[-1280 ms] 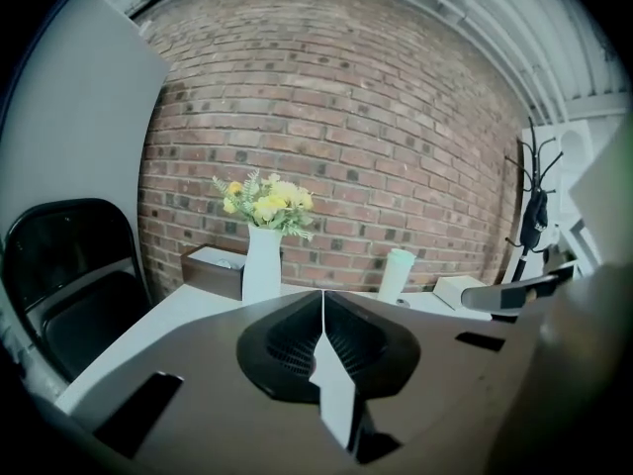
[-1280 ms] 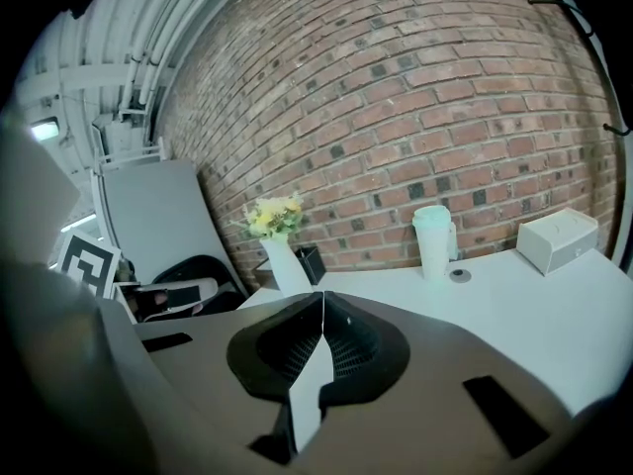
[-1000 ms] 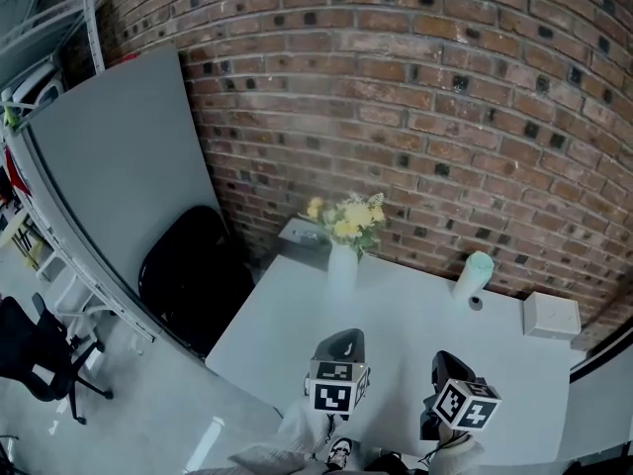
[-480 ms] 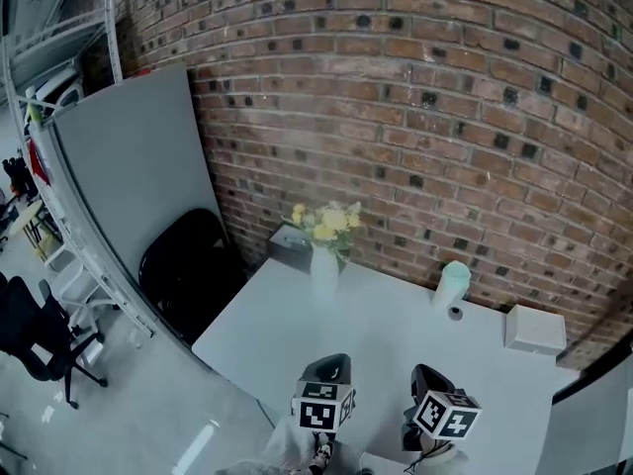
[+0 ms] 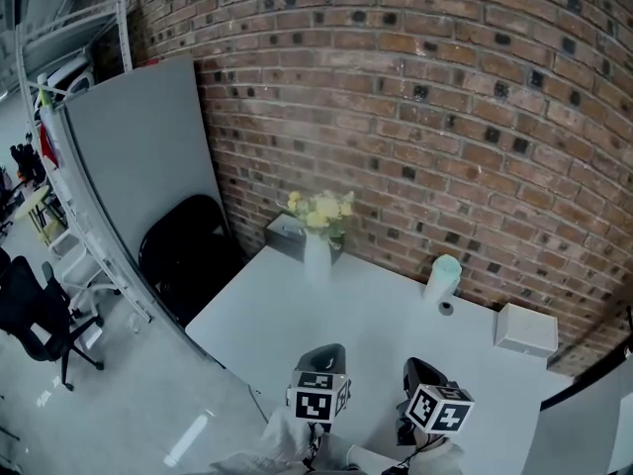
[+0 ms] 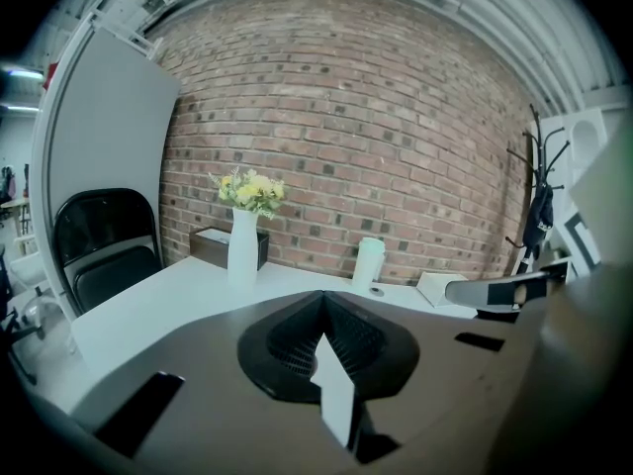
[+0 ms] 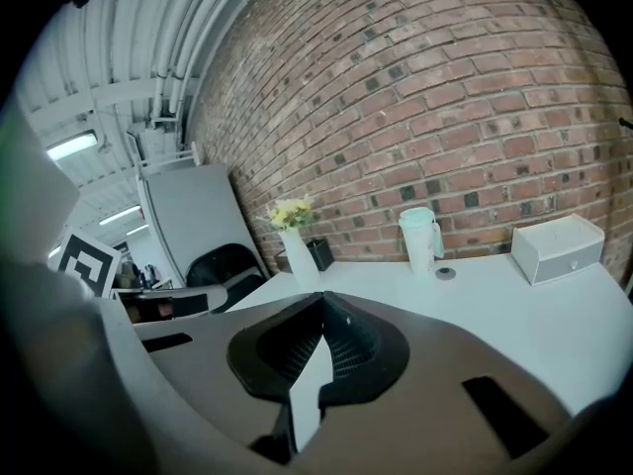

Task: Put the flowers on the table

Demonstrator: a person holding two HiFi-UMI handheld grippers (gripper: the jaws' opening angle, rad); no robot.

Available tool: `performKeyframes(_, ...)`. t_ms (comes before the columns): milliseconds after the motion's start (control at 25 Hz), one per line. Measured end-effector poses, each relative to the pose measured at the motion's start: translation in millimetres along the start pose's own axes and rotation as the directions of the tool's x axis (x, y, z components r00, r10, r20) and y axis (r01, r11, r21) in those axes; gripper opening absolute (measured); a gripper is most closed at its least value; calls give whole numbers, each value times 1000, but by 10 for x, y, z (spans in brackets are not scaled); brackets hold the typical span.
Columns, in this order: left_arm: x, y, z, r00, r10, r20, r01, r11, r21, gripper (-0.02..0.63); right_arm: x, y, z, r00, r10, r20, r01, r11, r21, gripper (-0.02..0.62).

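Head view looks down over a white desk (image 5: 376, 310) pushed up against a red brick wall (image 5: 425, 117). From where I stand, the bunch of yellow flowers (image 5: 318, 208) is upright in a slim white vase (image 5: 316, 255) at the desk's far left corner. A dark rectangular tissue box (image 5: 285, 234) sits just behind it by the wall. Further right along the wall is a pale mint tumbler with a lid (image 5: 442, 276), with a small round grey disc (image 5: 446, 308) lying just beside its foot. A white rectangular box (image 5: 525, 329) sits near the right end. The left tongs (image 5: 323, 352) and right tongs (image 5: 419, 370) hang side by side over the near edge, both pointing towards the wall and well apart from the vase. Both gripper views show each pair closed, with nothing between the jaws. A black folding chair (image 5: 188, 255) stands left of the desk, in front of a large grey panel (image 5: 138, 156).
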State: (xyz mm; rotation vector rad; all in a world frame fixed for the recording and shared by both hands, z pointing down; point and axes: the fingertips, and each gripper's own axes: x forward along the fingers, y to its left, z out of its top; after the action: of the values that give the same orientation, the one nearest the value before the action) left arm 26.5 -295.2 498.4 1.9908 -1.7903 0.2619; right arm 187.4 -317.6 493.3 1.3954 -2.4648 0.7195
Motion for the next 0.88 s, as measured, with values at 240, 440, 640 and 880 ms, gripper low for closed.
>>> performKeyframes(240, 43, 25, 81, 1000, 12, 9, -12, 1000, 4, 9, 13, -72, 72, 1000, -9, -6, 9, 1000, -2, 23)
performKeyframes(440, 111, 22, 107, 1000, 8, 5, -8, 1000, 13, 9, 27, -120, 91, 1000, -17, -2, 17, 1000, 10, 23)
performKeyframes(640, 172, 15, 117, 1000, -4, -6, 4, 1000, 28, 9, 54, -141, 113, 1000, -23, 4, 23, 1000, 20, 23)
performKeyframes(880, 218, 74, 157, 1000, -5, -2, 5, 1000, 27, 9, 115, -123, 146, 1000, -26, 13, 26, 999, 22, 23)
